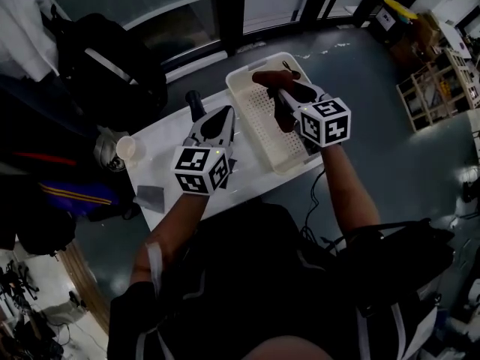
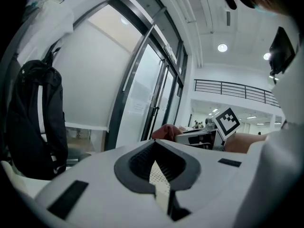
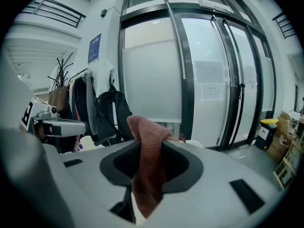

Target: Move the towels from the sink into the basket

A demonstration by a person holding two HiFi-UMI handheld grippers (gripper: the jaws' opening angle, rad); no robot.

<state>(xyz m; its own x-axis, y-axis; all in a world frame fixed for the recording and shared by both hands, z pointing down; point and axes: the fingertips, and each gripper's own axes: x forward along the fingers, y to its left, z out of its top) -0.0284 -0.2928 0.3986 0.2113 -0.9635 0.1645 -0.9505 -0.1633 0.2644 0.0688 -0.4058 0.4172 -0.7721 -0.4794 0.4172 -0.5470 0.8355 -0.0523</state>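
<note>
A reddish-brown towel hangs pinched between the jaws of my right gripper, above the far half of the white perforated basket. In the right gripper view the towel fills the gap between the jaws and its top folds over above them, so that gripper is shut on it. My left gripper hovers over the white table, left of the basket, with its jaws together and nothing between them. From the left gripper view the towel shows beyond the right gripper. No sink is in view.
A small pale cup and a metal object stand at the table's left end, with a grey flat piece near the front edge. A black backpack and hanging clothes lie beyond the table. Glass doors stand ahead.
</note>
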